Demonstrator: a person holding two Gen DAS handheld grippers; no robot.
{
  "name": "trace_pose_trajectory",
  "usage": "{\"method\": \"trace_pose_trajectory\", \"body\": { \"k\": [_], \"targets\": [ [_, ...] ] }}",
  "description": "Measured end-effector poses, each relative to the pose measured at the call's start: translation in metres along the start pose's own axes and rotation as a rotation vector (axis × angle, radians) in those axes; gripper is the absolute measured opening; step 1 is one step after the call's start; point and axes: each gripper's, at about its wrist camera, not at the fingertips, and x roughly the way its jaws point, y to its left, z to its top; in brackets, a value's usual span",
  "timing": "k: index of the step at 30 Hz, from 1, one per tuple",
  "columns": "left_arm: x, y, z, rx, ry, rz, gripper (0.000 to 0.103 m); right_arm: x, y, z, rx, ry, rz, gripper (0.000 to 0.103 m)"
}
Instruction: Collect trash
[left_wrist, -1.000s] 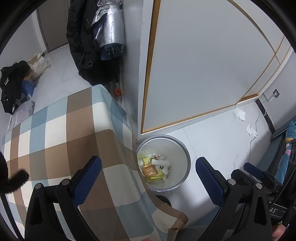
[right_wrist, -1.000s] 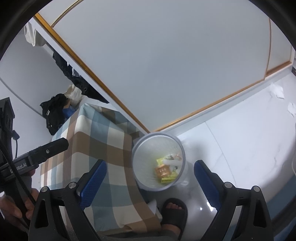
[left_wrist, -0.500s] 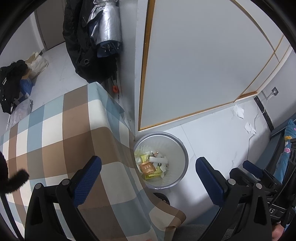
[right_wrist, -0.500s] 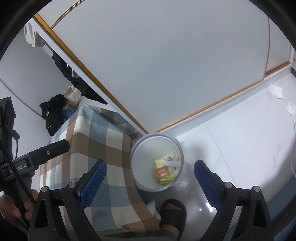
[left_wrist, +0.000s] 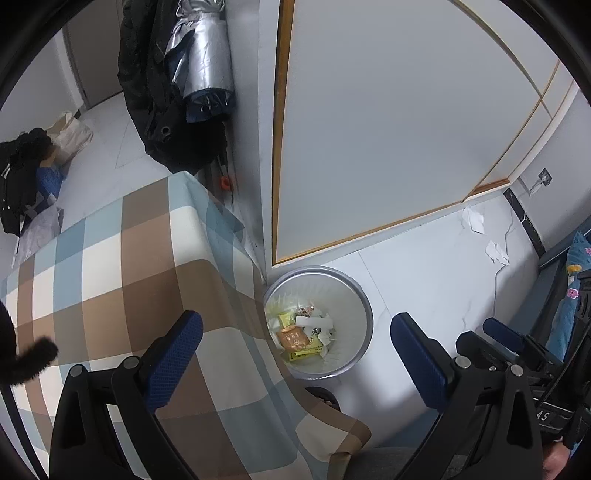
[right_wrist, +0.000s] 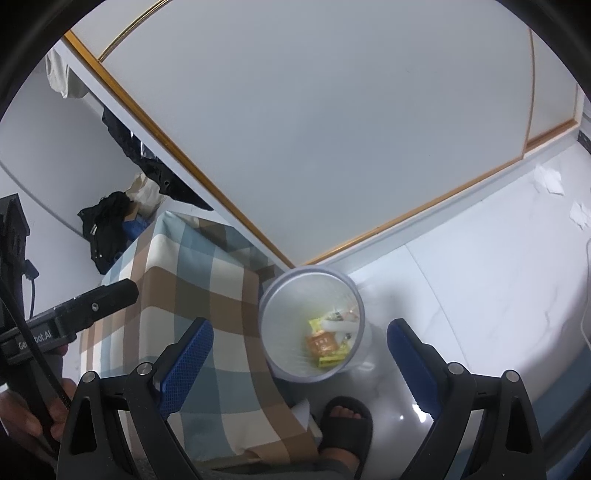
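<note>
Both the left gripper (left_wrist: 295, 354) and the right gripper (right_wrist: 299, 354) gape empty above the round white plastic wastebasket (left_wrist: 364, 321), while two crumpled white tissues (left_wrist: 496, 253) lie well beyond it on the right gripper's side.

Both fisheye views look steeply down from well above the floor, each framed at the bottom by its own blue finger pads. The left wrist view faces down over the checked-cloth counter (left_wrist: 110, 280), which fills its lower left, with the waste bin (left_wrist: 360, 306) just below centre. The right wrist view sits further right, with the counter (right_wrist: 192, 280) at left and the bin (right_wrist: 280, 332) near centre. Both share the bin, the counter's corner, the white wood-trimmed door panel (left_wrist: 388, 122) (right_wrist: 332, 129) and the pale floor at right.
</note>
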Motion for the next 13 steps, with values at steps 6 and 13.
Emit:
{"method": "trace_pose_trajectory", "body": {
  "k": [6, 13],
  "targets": [
    [-0.006, 0.002, -0.001, 0.009, -0.030, -0.003, 0.100, -0.007, 0.002, 0.001, -0.010, -0.015, -0.001, 0.096],
    [-0.014, 0.009, -0.006, -0.010, -0.054, -0.020, 0.100, -0.021, 0.008, 0.001, -0.032, -0.028, -0.021, 0.096]
  ]
}}
